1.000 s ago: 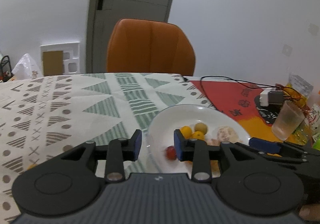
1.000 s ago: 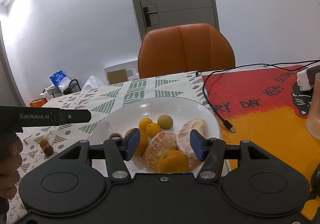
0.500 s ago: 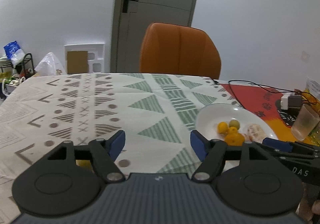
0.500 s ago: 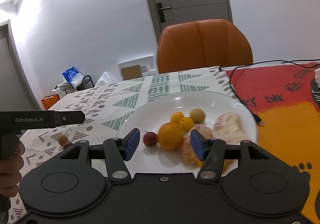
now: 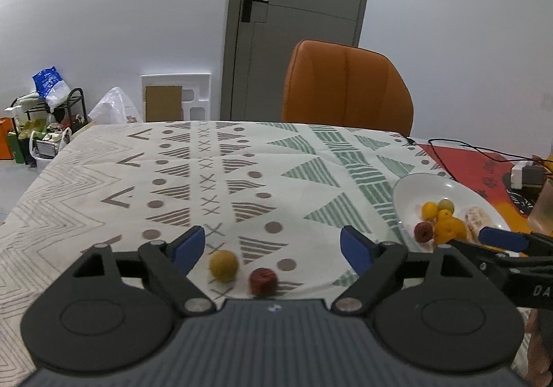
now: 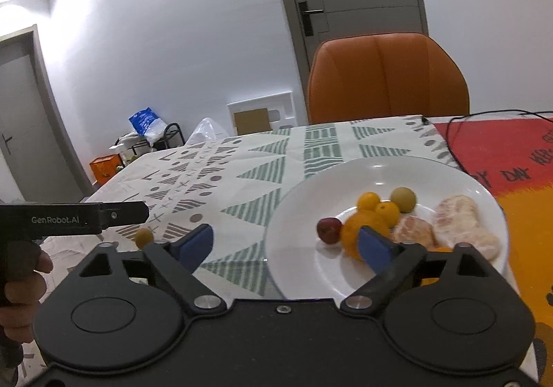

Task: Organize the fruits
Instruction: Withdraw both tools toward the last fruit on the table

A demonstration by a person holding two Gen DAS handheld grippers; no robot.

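Only the left wrist view shows both loose fruits on the patterned tablecloth (image 5: 242, 159): a dull yellow fruit (image 5: 223, 265) and a wrinkled red fruit (image 5: 263, 281) lie side by side in the lower middle of the frame, between the blue pads of the left gripper (image 5: 273, 247), whose jaws have just been opening and stand wide apart, touching neither. From the right wrist view only the yellow one (image 6: 143, 237) can be seen, at lower left under the black bar of the other tool, where white letters read "GenRobot.AI"; a hand (image 6: 20, 286) grips that tool at the left edge. That view gives the better look at the white plate (image 6: 311, 186) in the right half of the frame: a dark red fruit (image 6: 329, 230), a large orange (image 6: 352, 231), two small oranges, an olive-green round fruit (image 6: 403, 199) and two peeled citrus pieces (image 6: 456, 214) sit bunched together on it. The right gripper (image 6: 285, 242) has also just been opening; its pads are spread wide with nothing clamped, one over the cloth, one in front of the large orange. Beyond the plate a red and yellow mat (image 6: 501, 145) carries partly cut-off dark lettering, of which "DAY" can be read. In the left view the plate (image 5: 414, 190) sits at the right edge, with "DA" legible on the right tool's arm.
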